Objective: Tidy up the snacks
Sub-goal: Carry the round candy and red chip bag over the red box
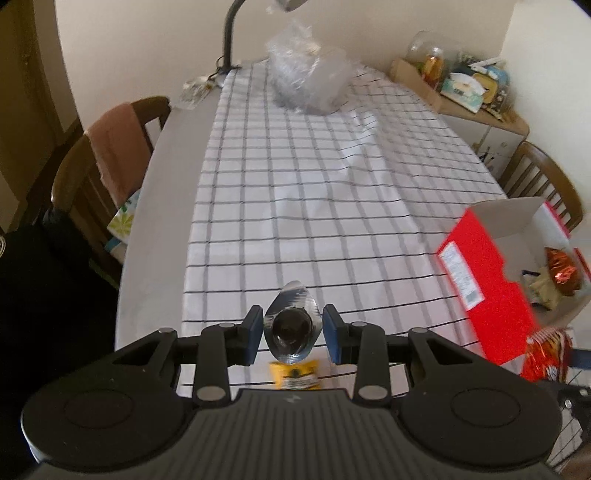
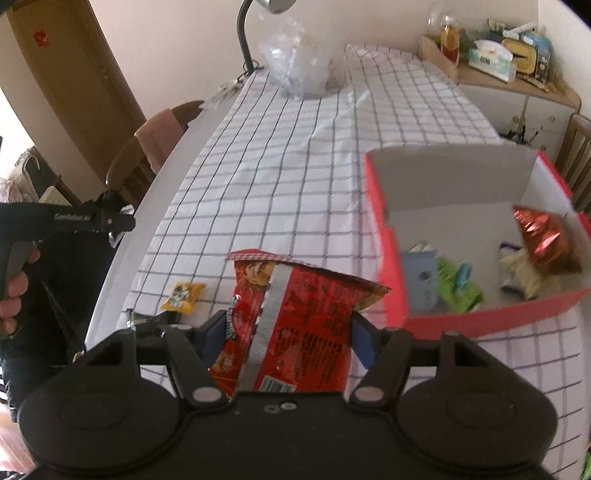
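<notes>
Snack bag, red and crinkly, looks light and crushable; right gripper pinches its lower sides. Left gripper clasps a small foil-sealed cup.

The left tool is closing its blue pads on a small silver packet, held level; the right tool is clamping a red snack bag, the person's hand gripping a handle at the left

Domestic dining room. A table under a checked tablecloth, wooden chairs, a gooseneck lamp, a wooden door, and a sideboard cluttered with household boxes indicate a home.
</notes>
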`<state>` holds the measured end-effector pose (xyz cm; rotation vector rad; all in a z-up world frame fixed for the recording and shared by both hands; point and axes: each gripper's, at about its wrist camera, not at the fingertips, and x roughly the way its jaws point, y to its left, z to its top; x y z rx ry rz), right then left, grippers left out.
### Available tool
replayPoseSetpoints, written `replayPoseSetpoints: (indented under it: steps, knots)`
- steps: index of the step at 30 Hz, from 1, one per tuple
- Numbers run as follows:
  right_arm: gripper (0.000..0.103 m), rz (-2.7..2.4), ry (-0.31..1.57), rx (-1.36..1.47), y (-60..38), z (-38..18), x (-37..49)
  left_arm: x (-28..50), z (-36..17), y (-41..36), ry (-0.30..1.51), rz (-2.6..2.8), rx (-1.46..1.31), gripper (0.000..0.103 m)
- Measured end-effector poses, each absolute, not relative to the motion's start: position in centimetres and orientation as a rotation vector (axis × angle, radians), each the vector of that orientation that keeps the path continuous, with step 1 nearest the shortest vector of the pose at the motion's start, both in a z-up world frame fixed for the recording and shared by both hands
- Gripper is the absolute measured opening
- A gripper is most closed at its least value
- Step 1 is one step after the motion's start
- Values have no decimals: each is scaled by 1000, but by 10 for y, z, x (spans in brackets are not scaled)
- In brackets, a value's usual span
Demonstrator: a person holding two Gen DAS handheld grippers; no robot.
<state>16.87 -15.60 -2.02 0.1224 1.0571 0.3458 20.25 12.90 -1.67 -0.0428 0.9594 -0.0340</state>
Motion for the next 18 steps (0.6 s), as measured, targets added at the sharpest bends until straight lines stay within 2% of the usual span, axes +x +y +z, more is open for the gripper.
replayPoseSetpoints:
  steps: [18]
  knots:
    - [68, 323, 975, 109, -295, -6, 224, 215, 3, -52, 936, -133, 10, 34]
